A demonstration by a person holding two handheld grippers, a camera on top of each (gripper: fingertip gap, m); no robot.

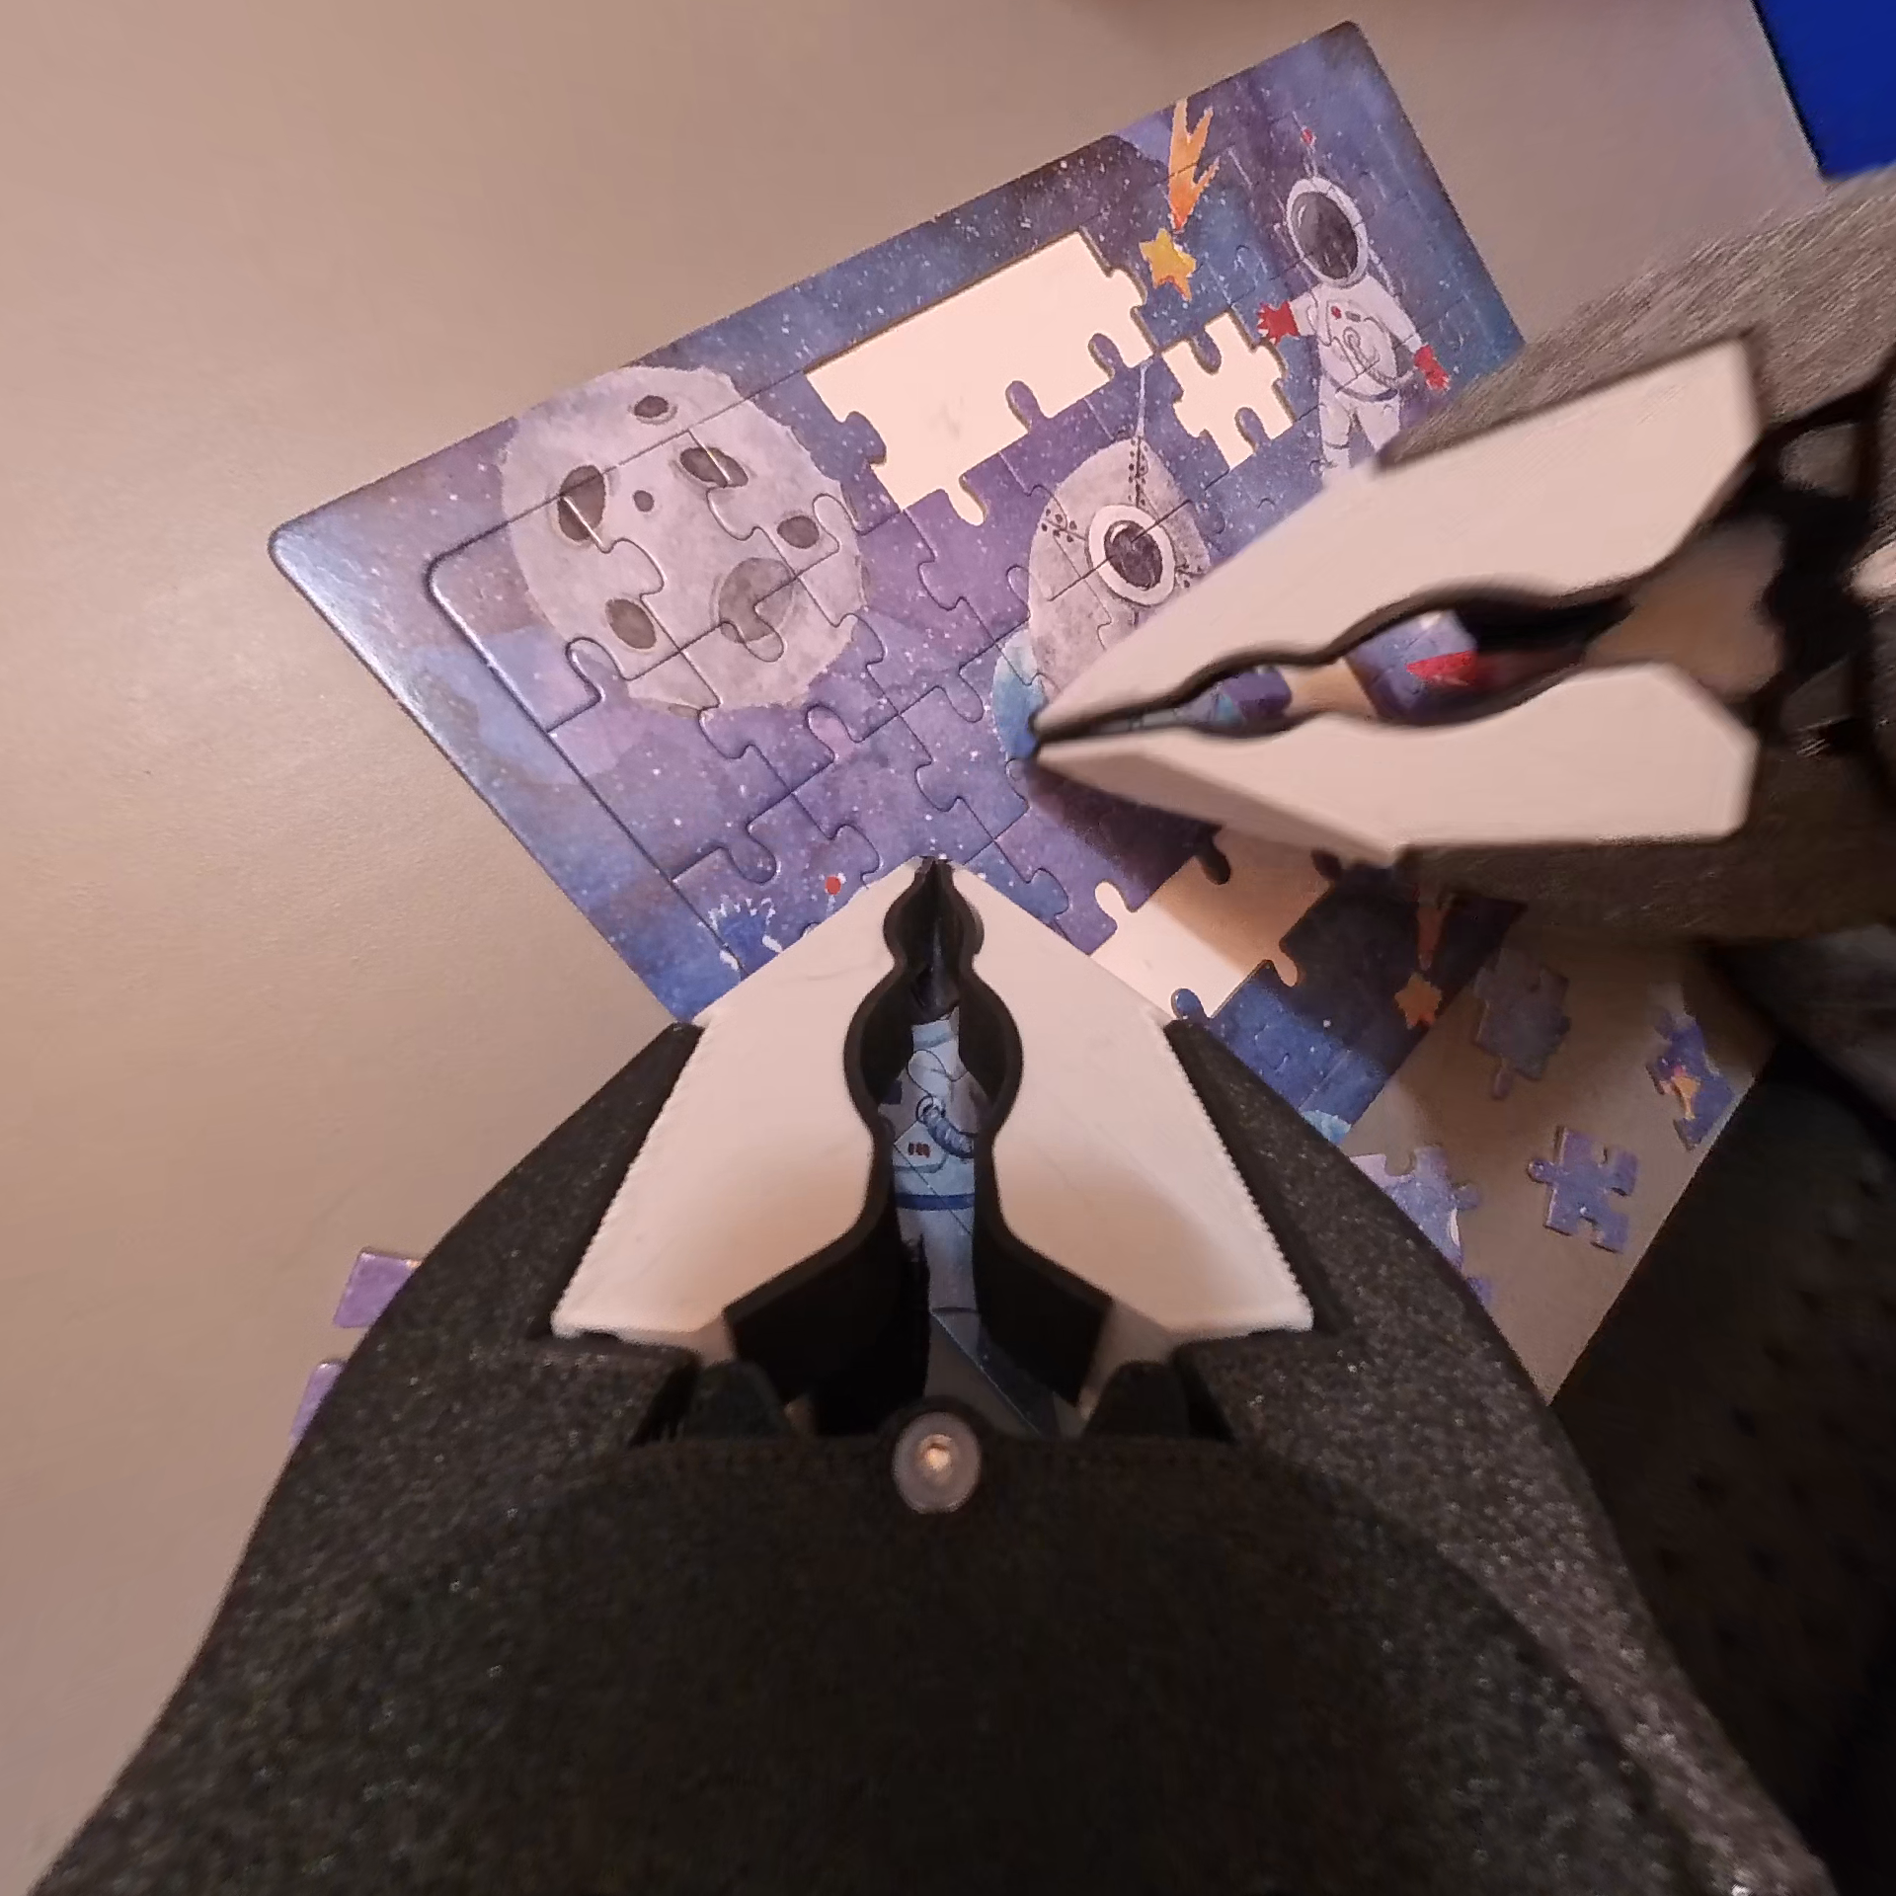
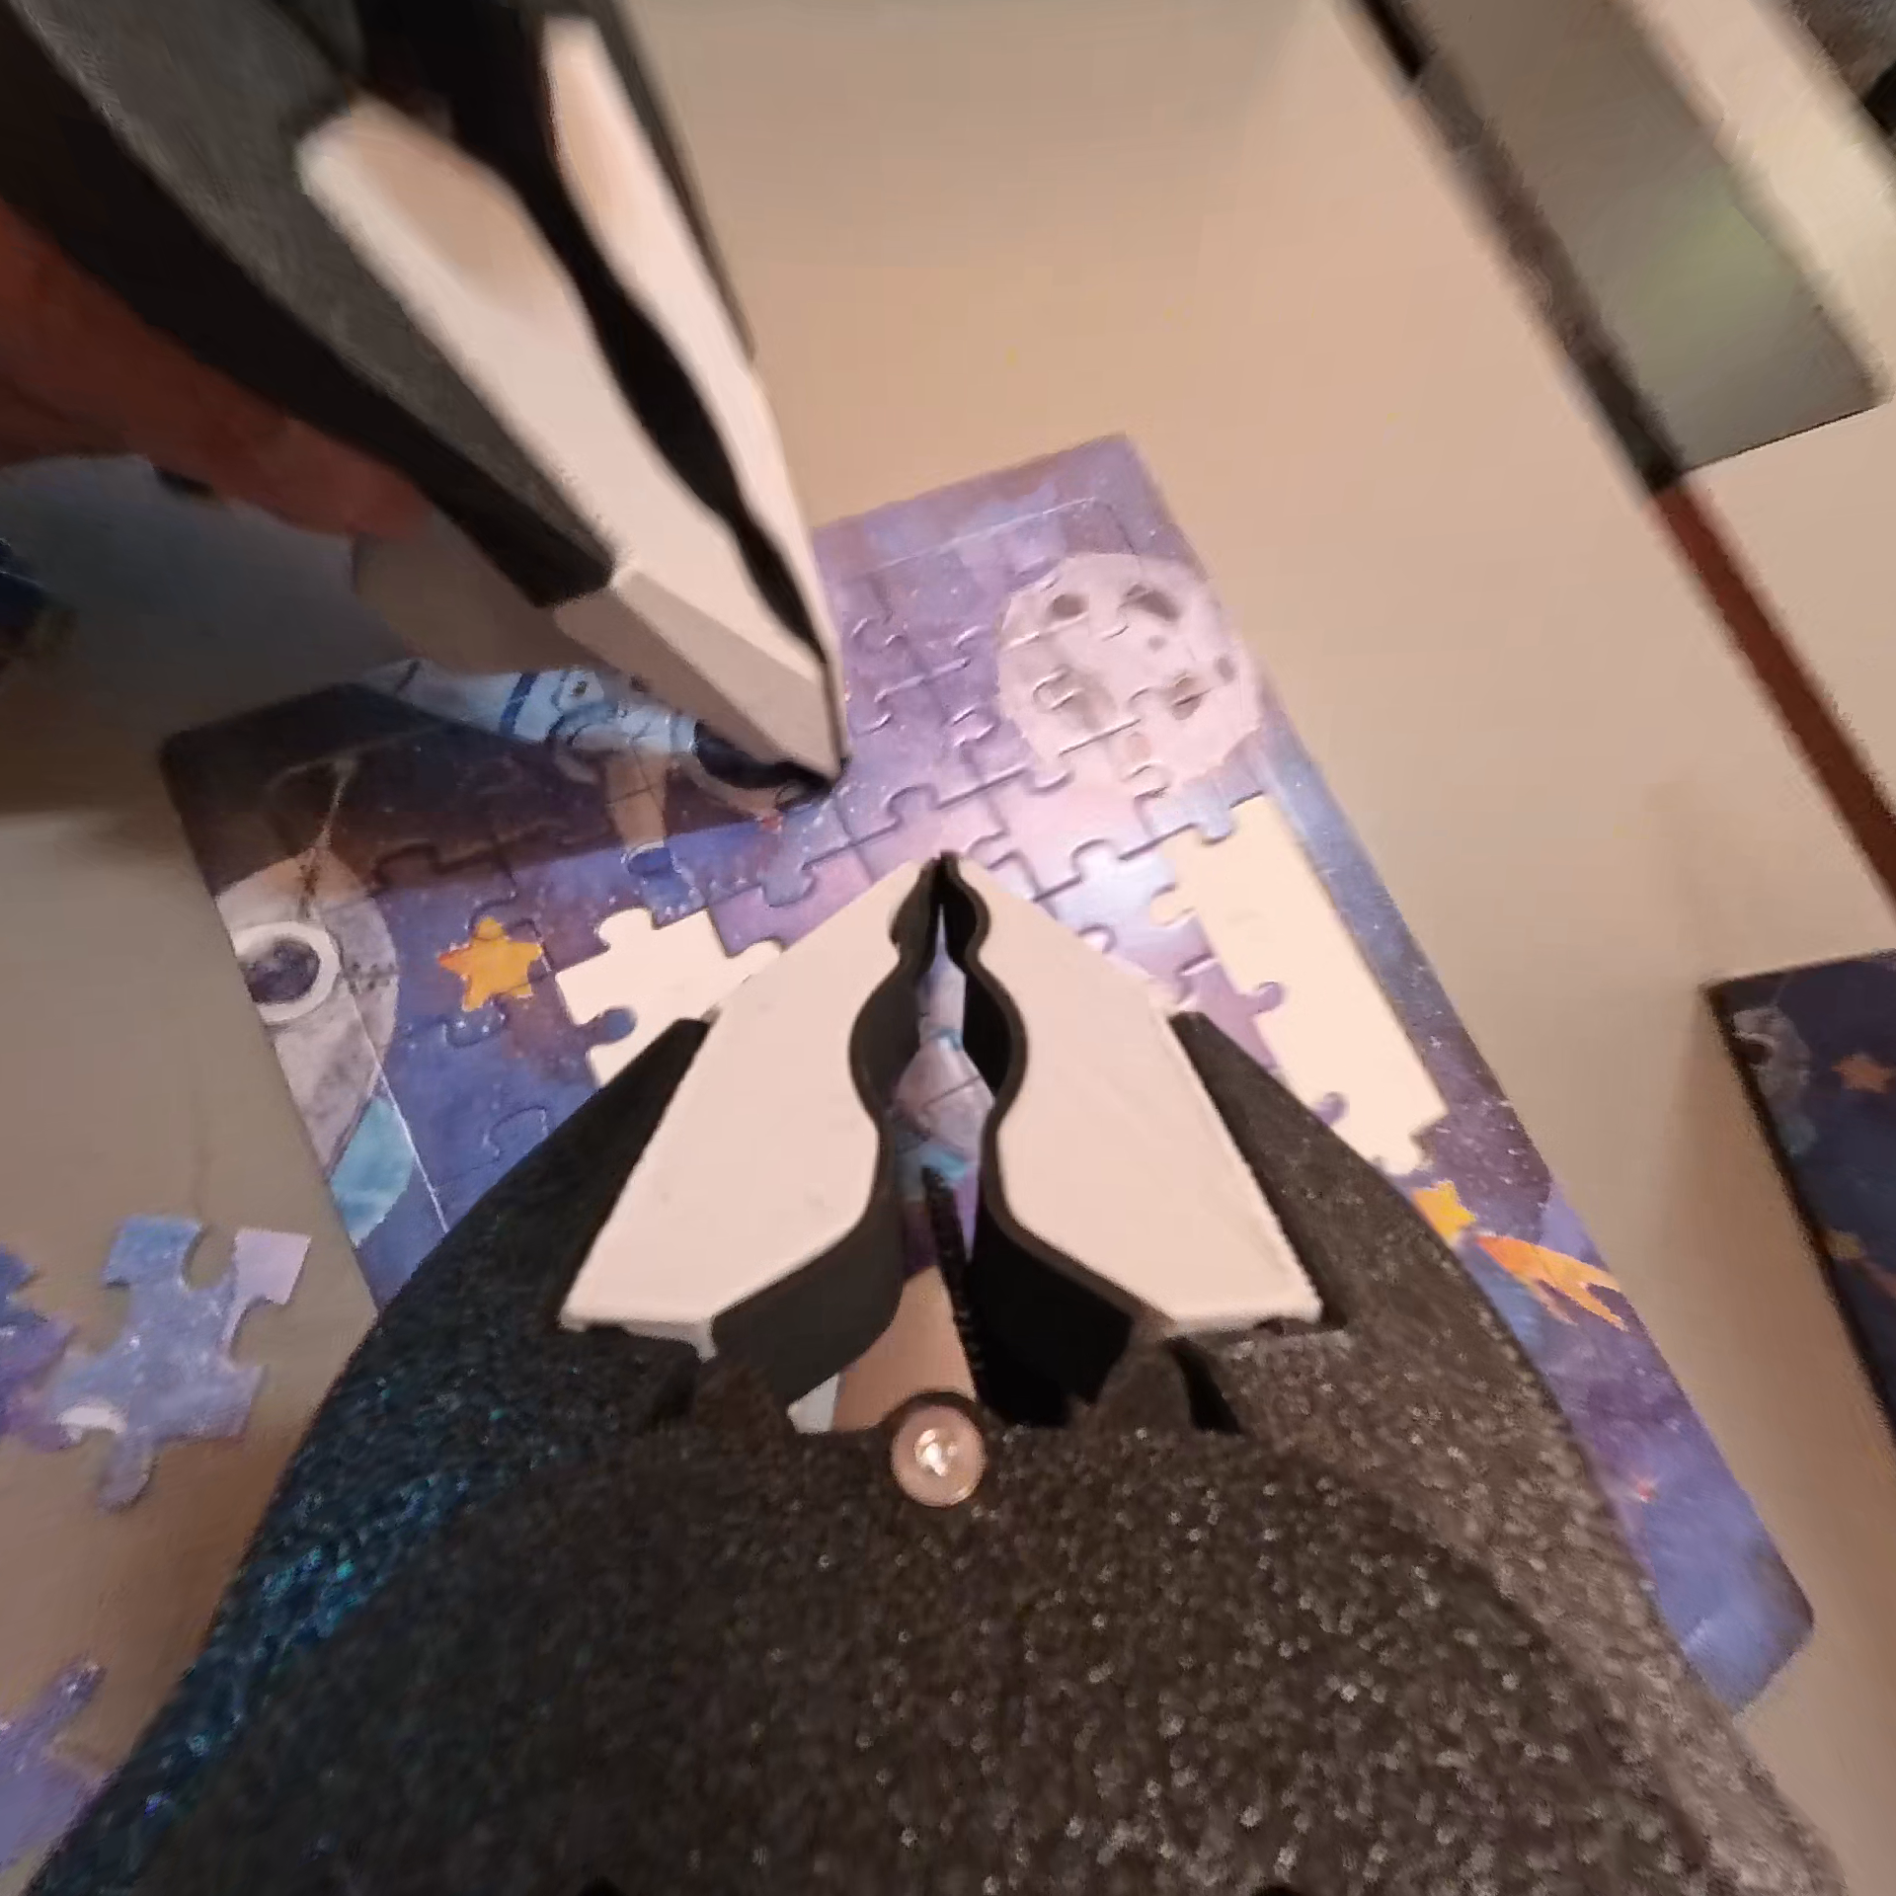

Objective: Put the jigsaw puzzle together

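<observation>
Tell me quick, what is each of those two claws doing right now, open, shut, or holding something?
Left gripper: shut, holding nothing, tips over the puzzle.
Right gripper: shut, holding nothing, tips over the puzzle too.

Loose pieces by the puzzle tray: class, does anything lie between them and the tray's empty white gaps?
Nothing visible lies on the white gaps. But the right gripper and left gripper both rest shut on the tray, between the loose pieces and the largest gap.
</observation>
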